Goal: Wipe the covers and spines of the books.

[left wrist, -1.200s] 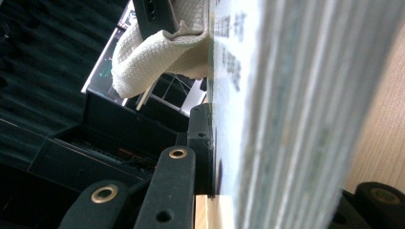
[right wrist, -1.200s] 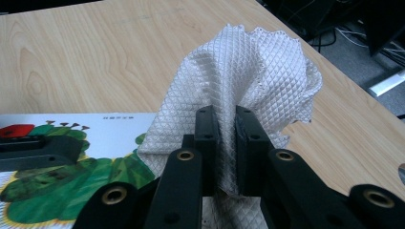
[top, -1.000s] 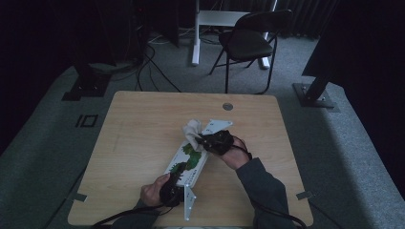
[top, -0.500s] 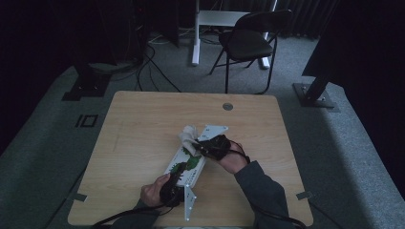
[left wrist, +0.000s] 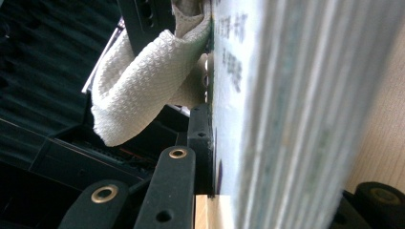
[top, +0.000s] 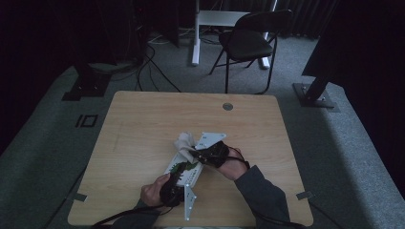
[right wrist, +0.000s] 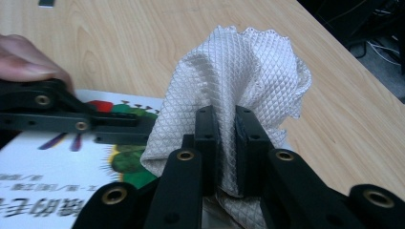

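The jaws of the right gripper (right wrist: 224, 157) are closed nearly together on a fold of the white cloth (right wrist: 234, 81), which bunches up above and beyond them. Just under this bunch lies the picture book (right wrist: 52, 176) on the desk (top: 143, 124). The jaws of the left gripper (left wrist: 267, 191) are pressed onto the near edge of the book, with its pages between them. I judge that the book is held steady and the cloth is in place for wiping the cover; how much of the cover is already wiped I cannot tell.
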The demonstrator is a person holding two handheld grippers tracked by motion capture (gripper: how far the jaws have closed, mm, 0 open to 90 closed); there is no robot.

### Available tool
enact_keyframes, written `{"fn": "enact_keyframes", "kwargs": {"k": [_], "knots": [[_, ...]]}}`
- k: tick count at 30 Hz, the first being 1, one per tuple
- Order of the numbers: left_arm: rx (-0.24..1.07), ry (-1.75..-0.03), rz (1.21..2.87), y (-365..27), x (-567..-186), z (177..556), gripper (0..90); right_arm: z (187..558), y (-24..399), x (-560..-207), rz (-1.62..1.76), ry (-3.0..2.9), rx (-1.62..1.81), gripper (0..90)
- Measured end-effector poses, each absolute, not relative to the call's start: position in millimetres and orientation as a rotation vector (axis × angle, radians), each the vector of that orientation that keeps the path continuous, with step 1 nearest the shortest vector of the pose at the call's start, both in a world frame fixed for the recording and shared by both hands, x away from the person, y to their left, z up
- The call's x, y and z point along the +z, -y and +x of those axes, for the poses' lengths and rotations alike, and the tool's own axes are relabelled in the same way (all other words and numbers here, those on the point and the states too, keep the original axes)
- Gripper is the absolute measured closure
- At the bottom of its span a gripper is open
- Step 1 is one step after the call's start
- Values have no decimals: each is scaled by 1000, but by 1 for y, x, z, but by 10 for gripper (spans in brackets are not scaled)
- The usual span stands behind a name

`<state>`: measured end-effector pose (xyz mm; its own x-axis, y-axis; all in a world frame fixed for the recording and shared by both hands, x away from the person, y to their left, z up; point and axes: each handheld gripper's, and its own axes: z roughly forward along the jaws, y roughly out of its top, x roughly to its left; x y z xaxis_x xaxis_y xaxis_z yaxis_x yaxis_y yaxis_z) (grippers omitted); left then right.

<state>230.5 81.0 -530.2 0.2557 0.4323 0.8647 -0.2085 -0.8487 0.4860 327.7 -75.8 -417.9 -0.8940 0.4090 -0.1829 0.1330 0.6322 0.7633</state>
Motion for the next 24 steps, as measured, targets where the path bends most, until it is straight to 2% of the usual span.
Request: {"fn": "enact_keyframes", "kwargs": {"k": [24], "knots": [[1620, -211, 2015, -81, -530, 231, 788, 282, 70, -417, 291, -2532, 1169, 822]]}}
